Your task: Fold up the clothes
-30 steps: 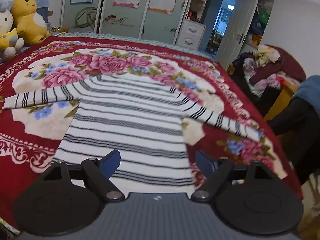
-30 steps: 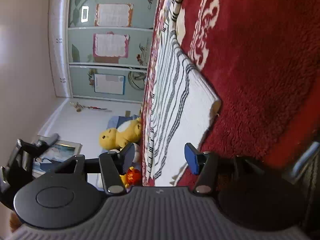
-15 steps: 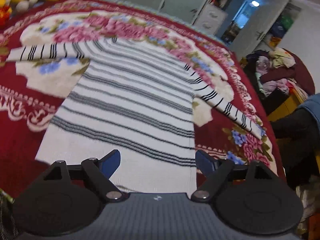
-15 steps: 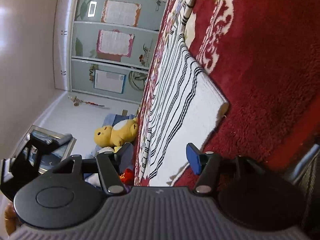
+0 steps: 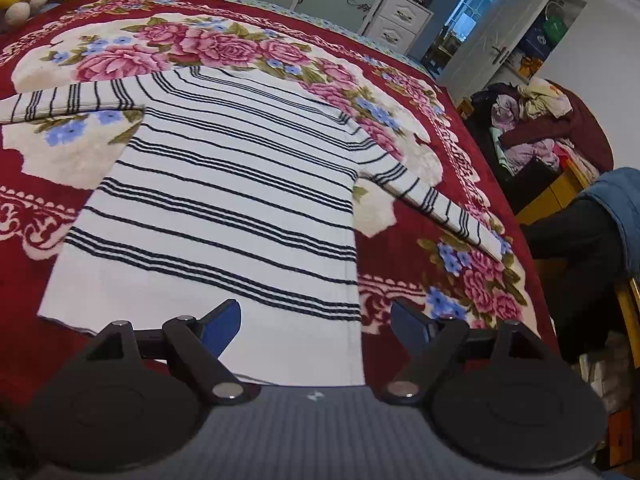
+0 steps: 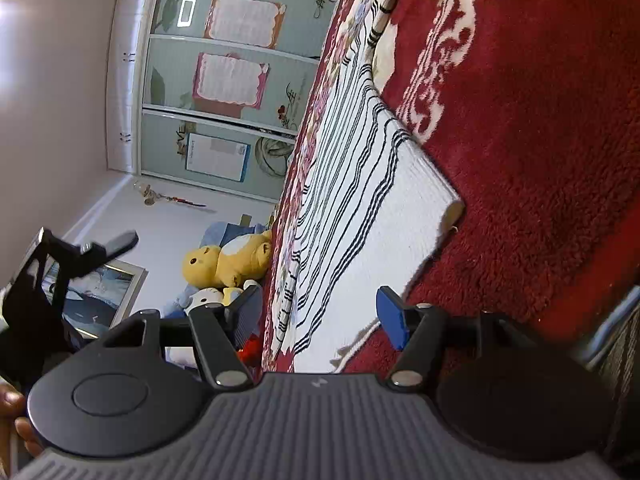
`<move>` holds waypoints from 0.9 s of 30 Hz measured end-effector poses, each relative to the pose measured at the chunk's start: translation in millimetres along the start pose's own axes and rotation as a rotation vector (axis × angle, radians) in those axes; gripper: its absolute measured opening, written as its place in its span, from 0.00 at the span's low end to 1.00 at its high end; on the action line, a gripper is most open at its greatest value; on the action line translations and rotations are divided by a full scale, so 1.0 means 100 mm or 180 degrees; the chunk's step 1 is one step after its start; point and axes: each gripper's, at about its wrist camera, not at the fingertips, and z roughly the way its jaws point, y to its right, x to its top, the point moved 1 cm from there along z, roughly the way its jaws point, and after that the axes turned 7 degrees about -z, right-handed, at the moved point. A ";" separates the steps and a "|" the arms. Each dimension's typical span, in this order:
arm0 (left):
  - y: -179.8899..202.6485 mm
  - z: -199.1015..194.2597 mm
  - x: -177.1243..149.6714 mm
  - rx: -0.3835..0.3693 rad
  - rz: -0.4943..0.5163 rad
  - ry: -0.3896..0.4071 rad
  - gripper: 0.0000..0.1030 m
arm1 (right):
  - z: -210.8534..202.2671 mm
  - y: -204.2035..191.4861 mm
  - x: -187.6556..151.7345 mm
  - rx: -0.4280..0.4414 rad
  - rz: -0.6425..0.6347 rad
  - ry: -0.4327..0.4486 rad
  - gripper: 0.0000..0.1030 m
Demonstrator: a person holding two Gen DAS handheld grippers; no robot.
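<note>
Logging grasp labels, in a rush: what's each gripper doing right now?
Left gripper: open, holding nothing, above the striped sweater's hem.
Right gripper: open, holding nothing, by the sweater's corner.

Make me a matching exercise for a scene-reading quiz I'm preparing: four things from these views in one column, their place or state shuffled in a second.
Things
1. striped sweater
2. yellow plush toy
3. white drawer unit
4. left gripper

Place or state
A. open, over the hem
B. spread flat on the red floral blanket, sleeves out
C. beside the open doorway
D. against the wall at the bed's far end

Pairs: 1-B, 2-D, 3-C, 4-A
</note>
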 end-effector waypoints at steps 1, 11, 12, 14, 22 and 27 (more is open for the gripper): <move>0.04 0.01 0.00 -0.0035 0.0005 -0.0003 0.83 | 0.00 0.00 0.00 0.0009 0.0003 -0.0001 0.62; -0.44 0.16 0.08 0.0002 -0.0343 0.0096 0.83 | 0.07 -0.03 -0.05 -0.0061 -0.0172 -0.0036 0.63; -0.57 0.21 0.11 0.0078 -0.0456 0.0098 0.83 | 0.09 -0.06 -0.06 -0.0078 -0.0225 -0.0033 0.63; -0.78 0.30 0.19 0.0175 -0.0602 0.0120 0.83 | 0.13 -0.11 -0.08 -0.0111 -0.0331 -0.0029 0.63; -1.48 0.54 0.24 0.0194 -0.0695 0.0118 0.83 | 0.29 -0.30 -0.14 -0.0246 -0.0756 -0.0011 0.64; -1.82 0.43 0.19 0.0355 -0.0393 0.0642 0.83 | 0.42 -0.44 -0.21 -0.0354 -0.1081 -0.0045 0.64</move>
